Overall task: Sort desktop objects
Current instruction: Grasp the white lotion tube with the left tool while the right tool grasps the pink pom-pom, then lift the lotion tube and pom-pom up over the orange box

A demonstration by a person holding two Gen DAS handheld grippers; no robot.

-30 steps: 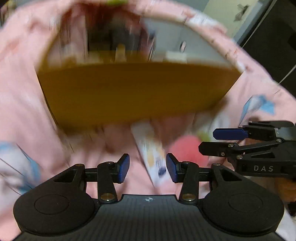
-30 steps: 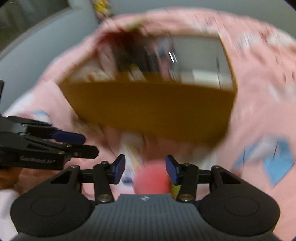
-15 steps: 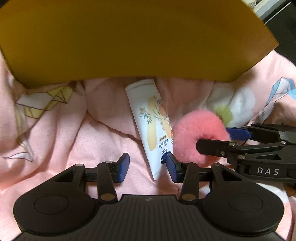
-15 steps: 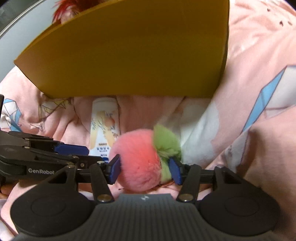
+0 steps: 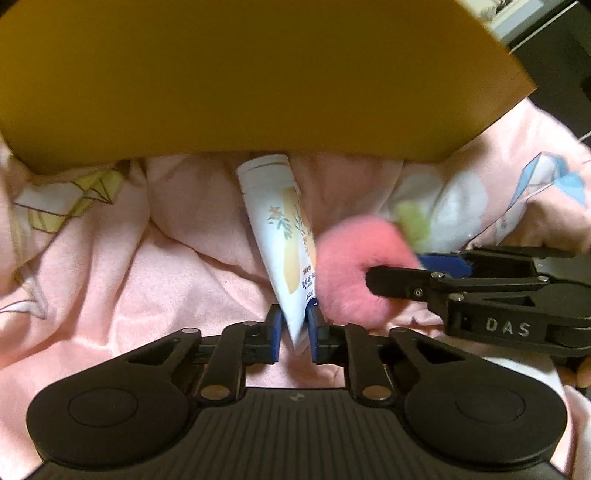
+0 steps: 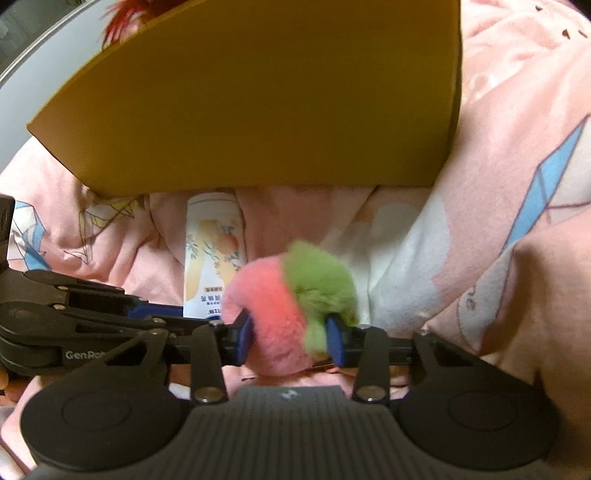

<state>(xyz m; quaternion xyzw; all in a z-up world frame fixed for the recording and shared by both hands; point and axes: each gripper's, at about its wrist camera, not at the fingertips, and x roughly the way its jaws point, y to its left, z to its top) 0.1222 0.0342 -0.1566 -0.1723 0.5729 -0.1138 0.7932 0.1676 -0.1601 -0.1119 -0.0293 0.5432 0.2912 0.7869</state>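
A white tube with orange fruit print (image 5: 284, 229) lies on the pink blanket (image 5: 110, 266) below the yellow box; it also shows in the right wrist view (image 6: 214, 254). My left gripper (image 5: 294, 334) is shut on the tube's flat end. A pink and green fluffy pompom (image 6: 291, 295) sits just right of the tube. My right gripper (image 6: 290, 336) is shut on the pompom, which also shows in the left wrist view (image 5: 354, 266). The two grippers are side by side, close together.
A yellow cardboard box (image 5: 258, 74) stands right ahead, its wall filling the top of both views (image 6: 277, 92). The blanket is rumpled, with folds and printed shapes. Something red (image 6: 125, 14) pokes above the box's far left edge.
Both grippers dropped from above the box to the blanket in front of it. My left gripper closed on the tube's end. My right gripper closed on the pompom.
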